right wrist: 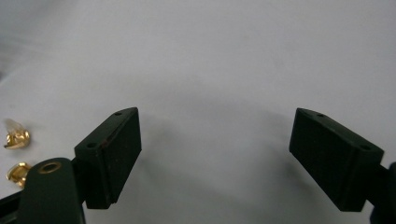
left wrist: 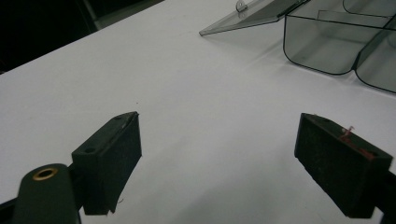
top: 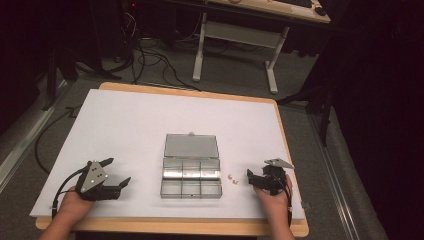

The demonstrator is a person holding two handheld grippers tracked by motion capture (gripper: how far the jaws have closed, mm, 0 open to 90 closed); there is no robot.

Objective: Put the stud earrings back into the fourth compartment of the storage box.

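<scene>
A white worktop [top: 130,125] is seen from above, with both hands resting near its front edge. Toward the front left corner, the left gripper [top: 119,176] is held with its jaws spread wide and nothing between them, pointing toward the middle of the worktop. At the centre stands a clear compartment box [top: 191,178] with its lid [top: 191,145] folded flat toward the far edge; its six compartments appear empty. Just beside the box's right wall lie two small gold pieces [top: 232,178], side by side (what they are cannot be made out). Toward the front right corner, the right gripper [top: 255,176] is also held wide open and empty. The pieces lie between the box and this gripper, near its jaws, so the right hand is judged much the nearer for any pickup.
</scene>
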